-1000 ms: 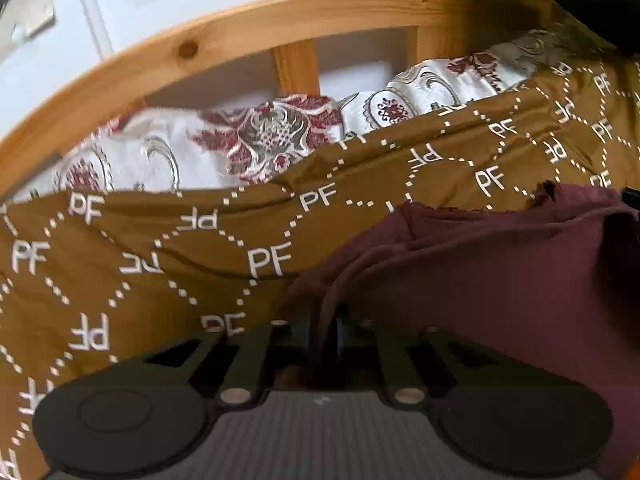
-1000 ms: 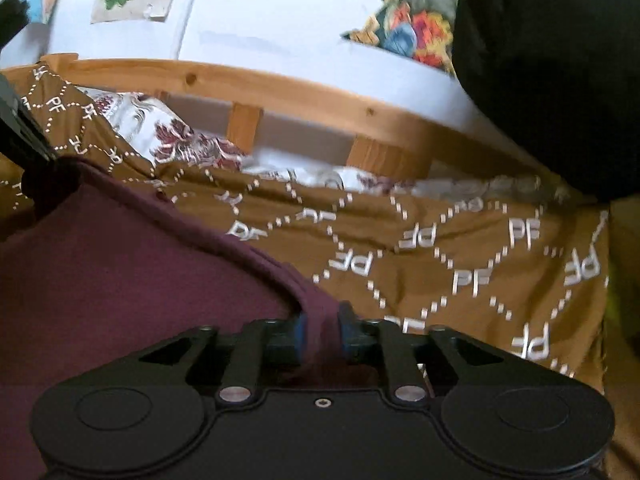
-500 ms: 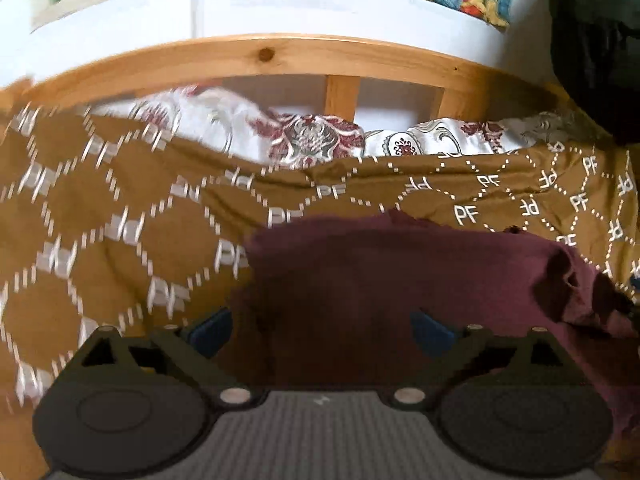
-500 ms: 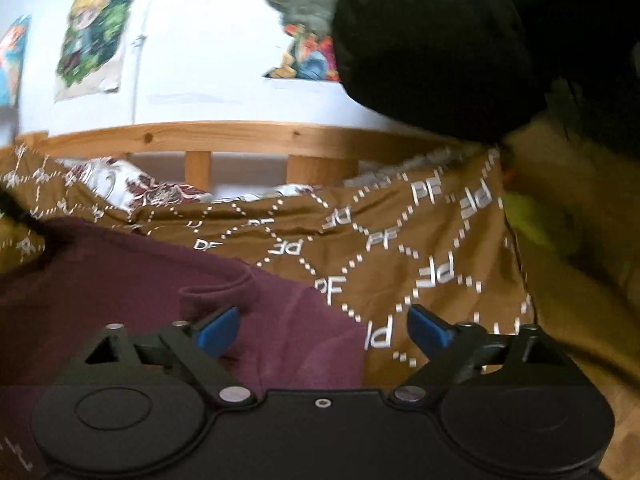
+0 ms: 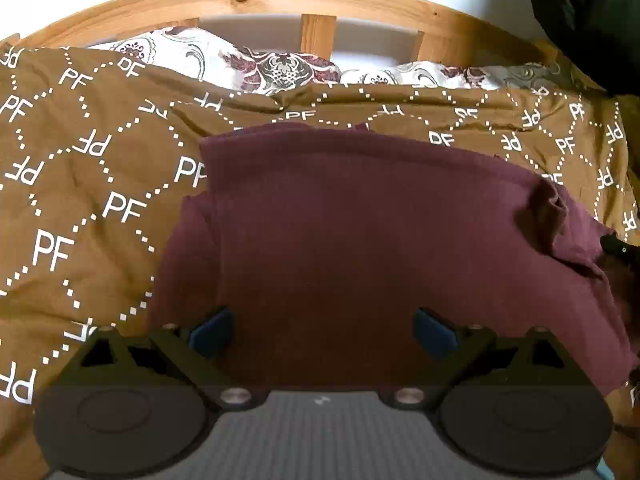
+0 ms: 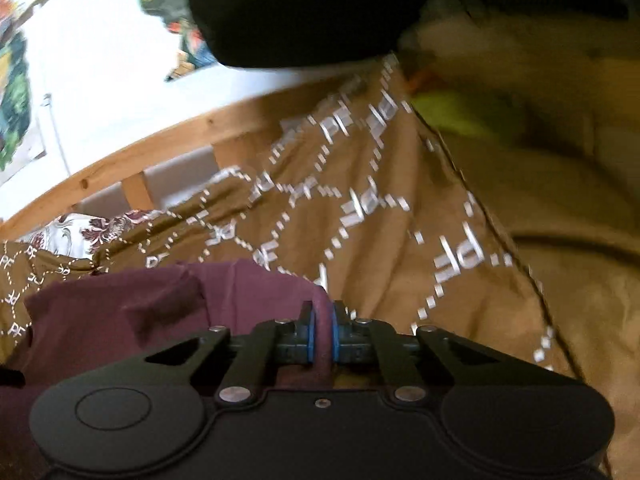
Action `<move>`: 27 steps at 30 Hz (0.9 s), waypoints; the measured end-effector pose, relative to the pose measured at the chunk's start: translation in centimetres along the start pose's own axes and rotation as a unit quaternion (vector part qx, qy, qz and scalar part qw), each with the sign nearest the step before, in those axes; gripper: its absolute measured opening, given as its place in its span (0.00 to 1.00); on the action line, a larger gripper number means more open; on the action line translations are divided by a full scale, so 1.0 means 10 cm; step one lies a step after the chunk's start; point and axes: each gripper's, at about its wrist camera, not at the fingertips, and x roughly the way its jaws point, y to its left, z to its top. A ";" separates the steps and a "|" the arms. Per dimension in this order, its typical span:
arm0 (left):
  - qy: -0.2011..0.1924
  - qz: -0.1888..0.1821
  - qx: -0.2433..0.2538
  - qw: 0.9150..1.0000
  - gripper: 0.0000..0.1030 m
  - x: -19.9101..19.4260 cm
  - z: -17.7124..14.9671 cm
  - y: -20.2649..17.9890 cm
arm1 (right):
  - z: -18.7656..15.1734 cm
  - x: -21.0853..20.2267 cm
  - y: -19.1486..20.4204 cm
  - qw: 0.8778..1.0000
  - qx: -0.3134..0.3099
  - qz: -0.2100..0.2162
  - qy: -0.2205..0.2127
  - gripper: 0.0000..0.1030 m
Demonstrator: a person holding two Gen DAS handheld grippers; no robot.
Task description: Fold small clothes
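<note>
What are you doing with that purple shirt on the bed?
Someone is folding a small maroon garment on a brown bedspread printed with letters. The left hand-held gripper hangs over the cloth with its jaws wide apart, holding nothing. The right hand-held gripper has just closed its jaws on the garment's right edge, and cloth is pinched between its blue pads.

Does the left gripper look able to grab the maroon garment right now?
Probably yes: the left gripper is open directly over the maroon garment, nothing between, while the right gripper pinches its edge.
</note>
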 end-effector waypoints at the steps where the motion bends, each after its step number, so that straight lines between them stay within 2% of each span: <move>1: 0.002 0.003 0.004 1.000 0.96 0.00 -0.01 -0.01 | -0.02 0.03 -0.04 1.000 0.008 -0.002 0.005 0.07; 4: 0.001 0.008 0.017 1.000 0.96 -0.01 -0.03 -0.04 | -0.04 0.04 -0.08 1.000 0.021 0.002 0.003 0.11; 5: 0.001 0.009 0.020 1.000 0.97 -0.01 -0.03 -0.05 | -0.02 0.02 -0.07 1.000 0.021 0.001 -0.002 0.21; 6: 0.002 0.009 0.020 1.000 0.97 -0.01 -0.04 -0.05 | 0.00 -0.01 -0.03 1.000 0.013 -0.002 -0.010 0.26; 8: 0.003 0.007 0.015 1.000 0.98 0.00 -0.04 -0.05 | 0.02 -0.04 0.07 0.999 -0.014 -0.010 -0.026 0.50; 10: 0.002 0.003 0.009 1.000 0.98 -0.02 -0.04 -0.05 | 0.02 -0.09 0.23 0.997 -0.056 -0.011 -0.050 0.66; 11: 0.001 0.002 0.007 1.000 0.98 -0.03 -0.04 -0.04 | 0.00 -0.11 0.32 0.995 -0.078 -0.007 -0.060 0.71; 14: 0.001 -0.003 0.001 1.000 0.99 -0.05 -0.06 -0.03 | -0.09 -0.16 0.61 0.985 -0.155 0.029 -0.068 0.76; 16: 0.004 -0.007 0.000 1.000 0.99 -0.06 -0.09 -0.03 | -0.20 -0.14 0.81 0.975 -0.208 0.053 -0.057 0.76; 19: 0.006 -0.011 0.003 1.000 0.99 -0.09 -0.13 -0.03 | -0.35 0.00 1.03 0.963 -0.261 0.058 -0.038 0.69; 21: 0.008 -0.012 0.007 1.000 0.99 -0.10 -0.15 -0.04 | -0.40 0.10 1.09 0.959 -0.275 0.051 -0.032 0.55; 22: 0.008 -0.012 0.009 1.000 0.99 -0.11 -0.15 -0.04 | -0.41 0.13 1.09 0.959 -0.278 0.045 -0.031 0.40; 23: 0.007 -0.013 0.009 1.000 0.99 -0.12 -0.16 -0.03 | -0.39 0.17 1.08 0.961 -0.274 0.036 -0.029 0.22; 24: 0.006 -0.014 0.008 1.000 0.99 -0.13 -0.16 -0.03 | -0.36 0.19 1.06 0.964 -0.262 0.030 -0.029 0.15; 27: 0.003 -0.018 -0.002 1.000 0.99 -0.15 -0.15 0.00 | -0.22 0.15 0.86 0.983 -0.180 0.023 -0.038 0.07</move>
